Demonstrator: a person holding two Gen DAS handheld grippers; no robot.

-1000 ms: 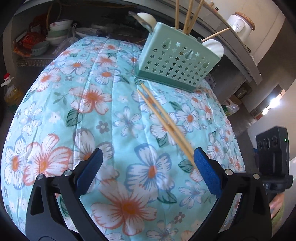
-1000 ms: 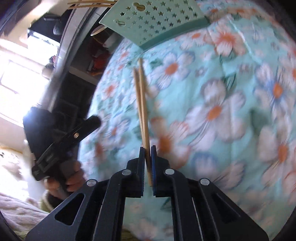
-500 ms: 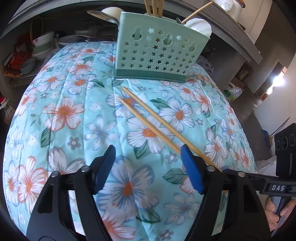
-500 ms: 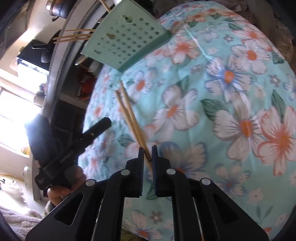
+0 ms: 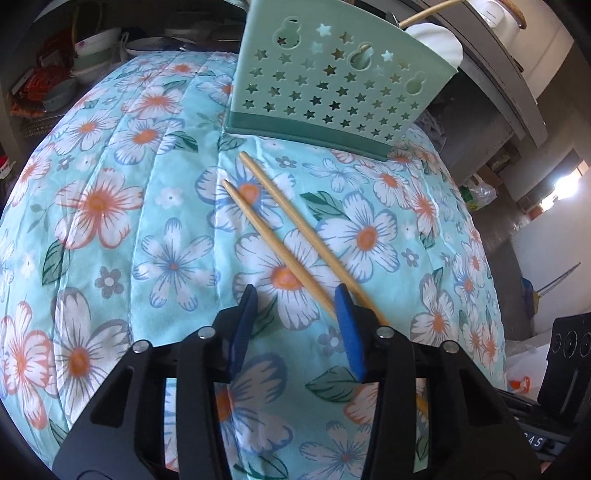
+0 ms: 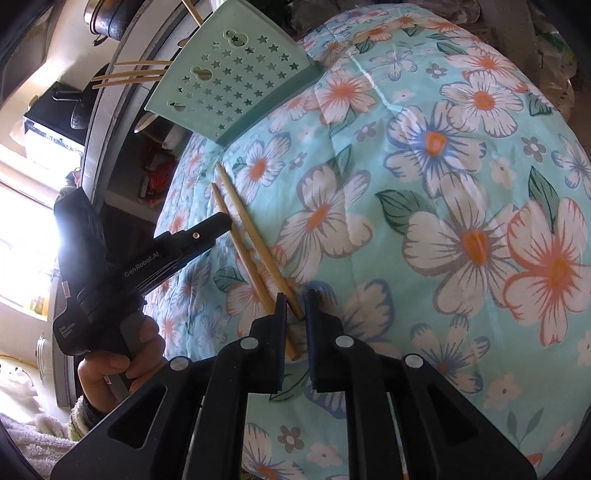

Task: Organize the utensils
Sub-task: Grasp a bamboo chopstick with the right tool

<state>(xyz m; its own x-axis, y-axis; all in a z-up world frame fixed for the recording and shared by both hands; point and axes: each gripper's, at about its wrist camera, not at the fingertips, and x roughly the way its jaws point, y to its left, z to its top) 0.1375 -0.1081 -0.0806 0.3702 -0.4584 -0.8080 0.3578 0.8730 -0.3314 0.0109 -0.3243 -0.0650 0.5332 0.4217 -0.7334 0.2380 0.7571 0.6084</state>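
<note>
Two bamboo chopsticks (image 5: 280, 236) (image 6: 255, 236) lie side by side on the floral cloth (image 5: 122, 221), tips toward the mint star-punched utensil holder (image 5: 332, 92) (image 6: 236, 85). The holder stands at the far edge with several chopsticks and a white spoon (image 5: 439, 40) in it. My left gripper (image 5: 295, 325) (image 6: 221, 223) hovers over the thick ends, jaws closing. Nothing is pressed between the pads; both sticks run under its right finger. My right gripper (image 6: 295, 310) is nearly shut, with the end of one chopstick in the narrow gap.
A hand (image 6: 110, 369) holds the left gripper at the cloth's edge. Behind the cloth, shelves hold stacked bowls (image 5: 88, 48). A grey counter carries a white jar (image 5: 495, 14) and a dark pot (image 6: 107, 18). The cloth drops away on every side.
The left gripper has come closer to the chopsticks and its jaws have narrowed from wide apart. The chopsticks have spread slightly and now lie flat. The right gripper has rolled a little.
</note>
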